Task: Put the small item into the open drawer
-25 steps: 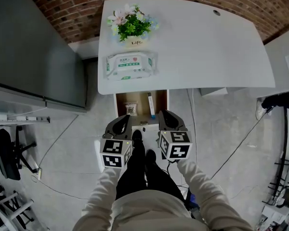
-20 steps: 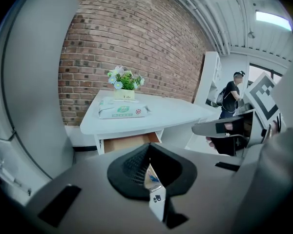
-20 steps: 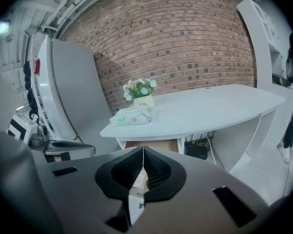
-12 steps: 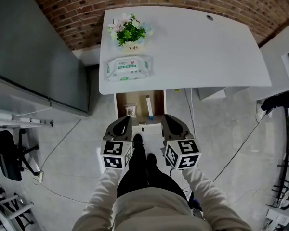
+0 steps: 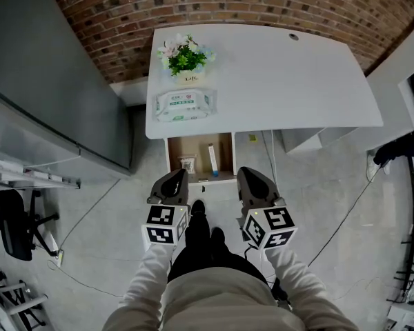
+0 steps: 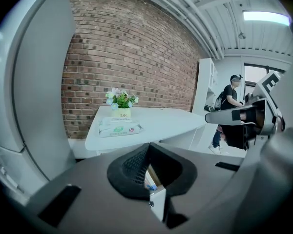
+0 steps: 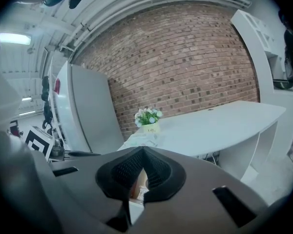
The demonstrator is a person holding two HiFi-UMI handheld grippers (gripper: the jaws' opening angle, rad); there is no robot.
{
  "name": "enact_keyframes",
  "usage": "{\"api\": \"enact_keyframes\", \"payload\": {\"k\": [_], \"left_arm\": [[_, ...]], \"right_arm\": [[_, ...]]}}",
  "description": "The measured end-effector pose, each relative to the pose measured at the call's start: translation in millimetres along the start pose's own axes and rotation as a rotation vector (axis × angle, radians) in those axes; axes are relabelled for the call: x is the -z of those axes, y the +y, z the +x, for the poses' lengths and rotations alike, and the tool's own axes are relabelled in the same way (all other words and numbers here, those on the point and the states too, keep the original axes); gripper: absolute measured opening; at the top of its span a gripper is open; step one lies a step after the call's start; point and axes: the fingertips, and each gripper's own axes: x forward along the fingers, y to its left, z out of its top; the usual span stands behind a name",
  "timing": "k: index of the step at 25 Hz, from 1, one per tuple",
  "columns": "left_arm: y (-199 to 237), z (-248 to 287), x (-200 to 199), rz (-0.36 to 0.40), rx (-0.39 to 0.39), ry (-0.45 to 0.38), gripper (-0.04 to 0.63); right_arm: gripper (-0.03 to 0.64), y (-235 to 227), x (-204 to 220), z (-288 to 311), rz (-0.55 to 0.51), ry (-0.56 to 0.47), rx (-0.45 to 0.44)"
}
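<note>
Under the white desk point(image 5: 297, 81) a wooden drawer point(image 5: 224, 150) stands pulled open. Inside lie a small clear packet point(image 5: 187, 163) and a white tube with a blue end point(image 5: 212, 158). My left gripper point(image 5: 175, 176) hangs in front of the drawer's left half and is shut with nothing in it. At the drawer's right corner my right gripper point(image 5: 248, 176) is shut and empty too. In the left gripper view the closed jaws of the left gripper point(image 6: 147, 147) frame the drawer front point(image 6: 157, 206). The right gripper point(image 7: 142, 152) points the same way in its own view.
A flower pot point(image 5: 185, 55) and a pack of wet wipes point(image 5: 184, 104) sit on the desk's left side. A tall grey cabinet point(image 5: 48, 95) stands left, a brick wall point(image 5: 262, 5) behind. Cables cross the floor point(image 5: 331, 205). A person point(image 6: 229, 94) stands far right.
Both grippers have lifted toward the head camera, and the right one has shifted rightward. The head view has tilted so more brick wall shows. Drawer contents are unchanged.
</note>
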Motion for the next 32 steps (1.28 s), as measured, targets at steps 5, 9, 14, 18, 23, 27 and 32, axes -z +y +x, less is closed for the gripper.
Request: {"api": "enact_keyframes", "payload": {"k": [5, 9, 14, 18, 23, 27, 32], "left_arm": [[-5, -14, -9, 0.008, -0.006, -0.018, 0.017], [-8, -21, -15, 0.013, -0.01, -0.033, 0.017], [-9, -24, -17, 0.012, -0.017, -0.041, 0.017], [-6, -24, -17, 0.01, -0.022, -0.044, 0.017], [-3, -24, -19, 0.001, -0.029, -0.048, 0.017], [0, -24, -20, -0.003, -0.03, -0.05, 0.017], [4, -23, -25, -0.006, -0.028, -0.058, 0.017]], "right_arm": [[0.028, 2, -9, -16, -0.012, -0.03, -0.012], [0.026, 0, -9, -24, -0.016, -0.033, -0.009], [0.026, -1, -7, -26, -0.032, -0.026, -0.005], [0.026, 1, -8, -24, -0.043, -0.024, -0.008], [0.026, 3, -11, -20, -0.064, -0.022, -0.016], [0.026, 5, -15, -17, -0.074, -0.033, -0.015], [0.026, 3, -21, -14, -0.079, -0.039, -0.012]]}}
